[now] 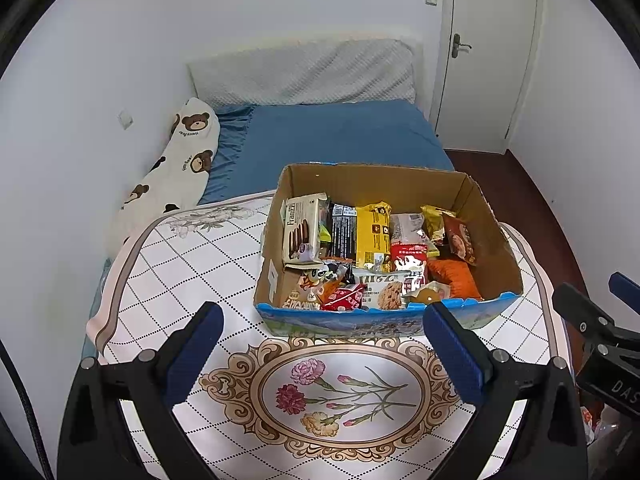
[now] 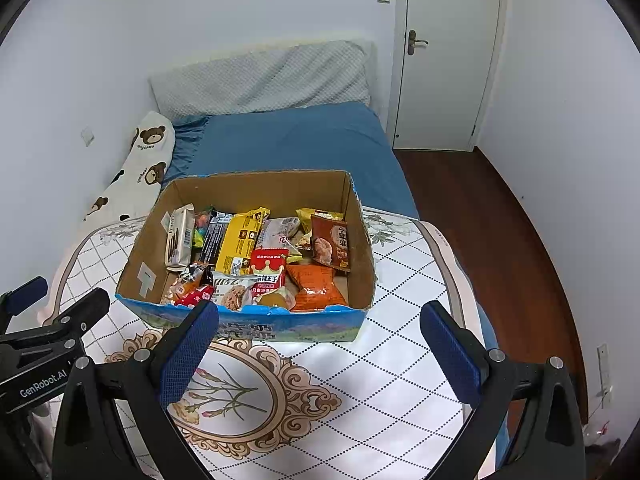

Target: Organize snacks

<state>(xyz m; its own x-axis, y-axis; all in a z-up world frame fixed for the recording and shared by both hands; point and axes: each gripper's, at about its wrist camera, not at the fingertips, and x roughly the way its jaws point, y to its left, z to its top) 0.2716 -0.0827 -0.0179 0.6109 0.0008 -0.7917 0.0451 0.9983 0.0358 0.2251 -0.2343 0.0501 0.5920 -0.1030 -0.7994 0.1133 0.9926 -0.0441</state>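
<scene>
A bed (image 1: 340, 132) with a blue sheet (image 2: 296, 140) carried everything. Over its near end lay a white quilted cloth (image 1: 192, 264) with a dotted diamond grid and a flower medallion (image 1: 340, 392) at 6 o'clock. A cardboard box (image 1: 496, 248) of snack packets stood directly on that cloth, toward 12 o'clock from the medallion. A bear-print pillow (image 1: 188, 152) lay along the bed's edge at 10 o'clock, and a grey textured pillow (image 2: 260, 76) rested at the far end.

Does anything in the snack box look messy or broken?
Yes. The cardboard box has a ragged, torn front rim, and the snack packets inside are jumbled, leaning and overlapping instead of lying in rows. Nothing has spilled onto the table.
</scene>
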